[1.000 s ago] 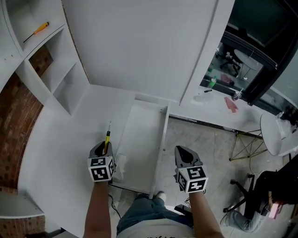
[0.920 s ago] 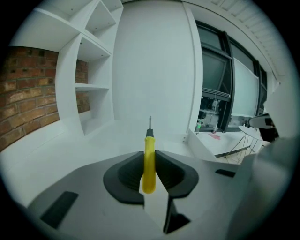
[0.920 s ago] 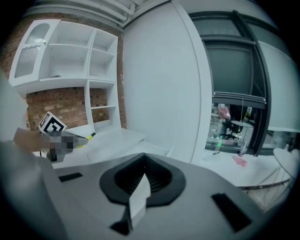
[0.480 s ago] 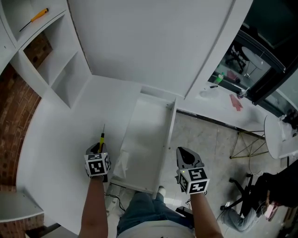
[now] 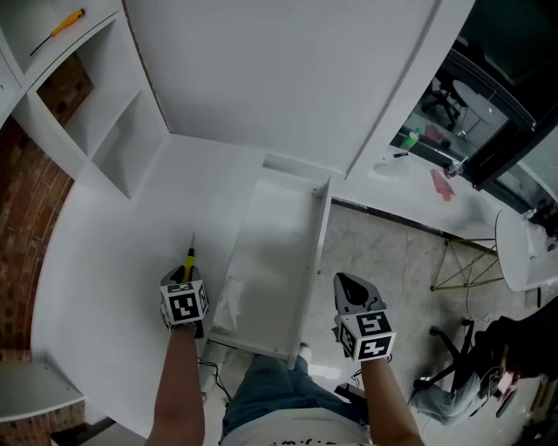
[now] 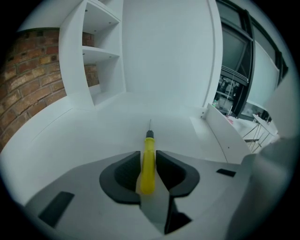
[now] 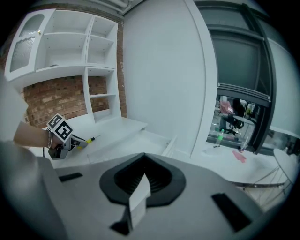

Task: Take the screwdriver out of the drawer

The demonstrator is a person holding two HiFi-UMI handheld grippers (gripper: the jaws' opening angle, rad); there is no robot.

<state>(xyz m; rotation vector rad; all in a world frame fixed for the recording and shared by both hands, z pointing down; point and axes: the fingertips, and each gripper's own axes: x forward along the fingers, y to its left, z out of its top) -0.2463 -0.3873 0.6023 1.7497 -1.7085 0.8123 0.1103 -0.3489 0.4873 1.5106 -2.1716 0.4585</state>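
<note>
The left gripper (image 5: 185, 277) sits low in the lower left of the head view, over the white desk (image 5: 105, 261) just left of the open drawer (image 5: 270, 253); its pads clasp the yellow handle of the screwdriver (image 6: 148, 157), and the jaws have just been easing apart a touch with the handle between them and both pads on it. The thin shaft points away from the person towards the upper part of the frame, out over the desk surface; whether the tip touches the desk cannot be told. Against the frame a second ago, the left gripper and the tool now show further left of the drawer's edge and closer down to the desktop; against the frame half a second ago, hardly anything differs. So the screwdriver is out of the drawer, clear of its left wall. The right gripper (image 5: 349, 287) shows at the lower right, beyond the drawer's right wall, above the floor; its jaws are together with nothing between them, and its place in the frame is nearly as before. A second screwdriver (image 5: 57, 26) lies on the shelf unit (image 5: 96, 113) at the upper left.
</note>
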